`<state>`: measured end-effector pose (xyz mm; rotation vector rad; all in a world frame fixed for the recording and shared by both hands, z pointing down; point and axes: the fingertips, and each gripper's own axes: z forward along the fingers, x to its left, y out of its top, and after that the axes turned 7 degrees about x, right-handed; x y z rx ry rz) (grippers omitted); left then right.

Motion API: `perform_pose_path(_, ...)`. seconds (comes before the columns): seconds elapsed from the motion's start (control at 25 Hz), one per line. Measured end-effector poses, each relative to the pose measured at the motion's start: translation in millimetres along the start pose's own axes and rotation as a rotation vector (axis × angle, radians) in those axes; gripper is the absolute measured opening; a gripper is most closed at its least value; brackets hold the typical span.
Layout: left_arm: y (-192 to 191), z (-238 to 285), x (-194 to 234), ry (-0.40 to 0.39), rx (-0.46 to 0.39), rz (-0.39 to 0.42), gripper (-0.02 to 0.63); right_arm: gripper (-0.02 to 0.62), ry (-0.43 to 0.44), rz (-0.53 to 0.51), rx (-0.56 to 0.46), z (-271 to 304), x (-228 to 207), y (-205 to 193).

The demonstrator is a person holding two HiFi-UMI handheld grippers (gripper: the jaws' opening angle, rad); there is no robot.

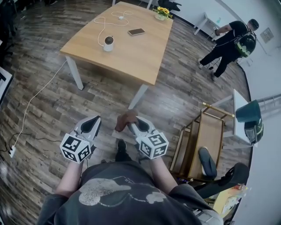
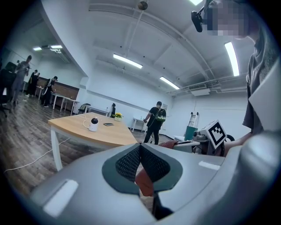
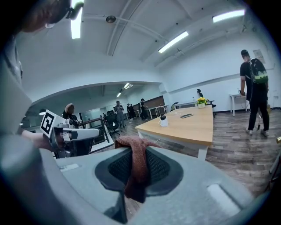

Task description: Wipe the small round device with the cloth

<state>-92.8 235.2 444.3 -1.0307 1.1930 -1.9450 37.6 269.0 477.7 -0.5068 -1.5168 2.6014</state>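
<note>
My right gripper [image 1: 130,126] is clamped on the cloth [image 3: 138,167]. The reddish-brown fabric is pinched between the two mesh pads, bunches up over their tips and hangs down below them. My left gripper [image 1: 93,121] holds nothing and its jaws are pressed together, pad against pad. I hold both grippers in front of my chest, side by side and a little apart, and both point forward over the wooden floor [image 1: 52,110].

The device [image 1: 108,43] is not within reach. It stands well ahead of both grippers, upright on the tabletop [image 1: 131,57] near the edge facing me. It is a small white body with a dark round top. From my left gripper it lies ahead and slightly to the right, and from my right gripper ahead and slightly to the left. A white cable [image 1: 103,23] loops across the tabletop beyond the device and drops over the edge to the floor. A phone [image 1: 136,31] lies flat further on, to the right of the device, and a pot of yellow flowers [image 1: 162,12] stands at the far corner.

Close on the right of my right gripper stands a wooden cart [image 1: 203,140]. Far ahead on the right, past the tabletop, a person in black [image 1: 228,41] with a backpack stands at a white desk.
</note>
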Motion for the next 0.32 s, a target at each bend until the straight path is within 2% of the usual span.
perform_pose_path(0.32, -11, -16, -23, -0.047, -0.012, 0.001, 0.017, 0.051, -0.021, -0.02, -0.014, -19, 17, -11)
